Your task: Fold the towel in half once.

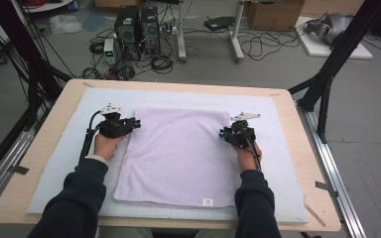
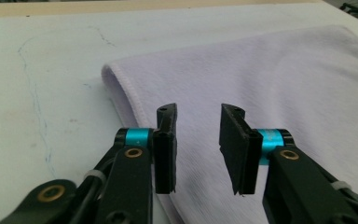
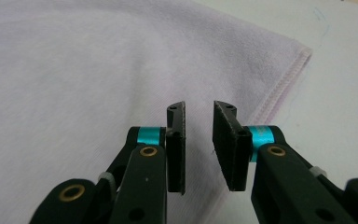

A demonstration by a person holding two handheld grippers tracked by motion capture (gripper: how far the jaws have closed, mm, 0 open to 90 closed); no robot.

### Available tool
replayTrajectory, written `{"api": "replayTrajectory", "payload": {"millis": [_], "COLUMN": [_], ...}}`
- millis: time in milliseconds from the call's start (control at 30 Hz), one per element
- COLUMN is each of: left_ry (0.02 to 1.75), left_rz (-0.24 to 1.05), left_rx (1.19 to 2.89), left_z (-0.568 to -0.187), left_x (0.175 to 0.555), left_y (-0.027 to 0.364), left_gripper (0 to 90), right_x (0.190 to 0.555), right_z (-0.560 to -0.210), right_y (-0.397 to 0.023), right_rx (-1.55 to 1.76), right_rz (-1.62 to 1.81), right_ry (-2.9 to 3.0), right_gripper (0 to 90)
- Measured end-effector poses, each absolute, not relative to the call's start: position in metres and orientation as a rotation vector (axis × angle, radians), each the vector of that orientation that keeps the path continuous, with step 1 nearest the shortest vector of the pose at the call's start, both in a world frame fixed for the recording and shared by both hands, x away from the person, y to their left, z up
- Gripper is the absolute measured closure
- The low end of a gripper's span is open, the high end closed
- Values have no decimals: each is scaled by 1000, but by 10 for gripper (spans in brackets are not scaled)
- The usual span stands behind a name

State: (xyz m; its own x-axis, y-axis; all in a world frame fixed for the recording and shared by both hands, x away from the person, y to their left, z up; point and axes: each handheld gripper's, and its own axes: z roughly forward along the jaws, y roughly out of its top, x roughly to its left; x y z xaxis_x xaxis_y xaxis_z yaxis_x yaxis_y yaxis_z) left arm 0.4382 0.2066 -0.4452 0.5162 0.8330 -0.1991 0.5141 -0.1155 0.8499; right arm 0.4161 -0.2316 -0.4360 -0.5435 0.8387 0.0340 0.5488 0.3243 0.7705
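Forearms reach in from six o'clock, the left gripper (image 1: 135, 123) at nine o'clock of the lilac towel (image 1: 178, 153) and the right gripper (image 1: 223, 133) at three o'clock, each pointing inward over a side edge with jaws parted and nothing clamped. The towel lies flat mid-mat on the white mat (image 1: 54, 173), a small label (image 1: 207, 202) near its front hem; floor cables (image 1: 258, 47) lie beyond twelve o'clock, nothing blocking. Sleeves are cut off at the frame's bottom

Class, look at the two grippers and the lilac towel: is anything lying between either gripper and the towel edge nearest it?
Nothing visible. The left gripper and the right gripper are open, with only the towel and the white mat ahead of them.
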Motion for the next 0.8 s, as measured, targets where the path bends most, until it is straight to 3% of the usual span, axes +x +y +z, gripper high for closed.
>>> {"api": "replayTrajectory", "payload": {"millis": [167, 333, 500, 567, 633, 800], "left_ry": [1201, 1206, 1250, 1284, 1311, 1193], "left_rz": [430, 607, 660, 638, 577, 467], "left_rx": [1862, 1923, 1910, 1892, 1859, 1775], "left_z": [-451, -450, -451, -450, -448, -436], "left_x": [458, 466, 473, 474, 474, 457], "left_y": [201, 194, 192, 196, 201, 217], "left_gripper": [716, 852, 864, 826, 780, 603], "right_x": [430, 431, 432, 432, 431, 416], "right_z": [-447, -447, -447, -447, -446, -434], "right_y": [-230, -238, -240, -242, -244, -259], "right_rx": [1293, 1316, 1316, 1333, 1362, 1331], "right_rz": [1032, 989, 969, 976, 966, 1065], "right_ry": [2207, 2167, 2139, 2129, 2121, 2098], "right_gripper": [750, 766, 787, 773, 687, 638]}}
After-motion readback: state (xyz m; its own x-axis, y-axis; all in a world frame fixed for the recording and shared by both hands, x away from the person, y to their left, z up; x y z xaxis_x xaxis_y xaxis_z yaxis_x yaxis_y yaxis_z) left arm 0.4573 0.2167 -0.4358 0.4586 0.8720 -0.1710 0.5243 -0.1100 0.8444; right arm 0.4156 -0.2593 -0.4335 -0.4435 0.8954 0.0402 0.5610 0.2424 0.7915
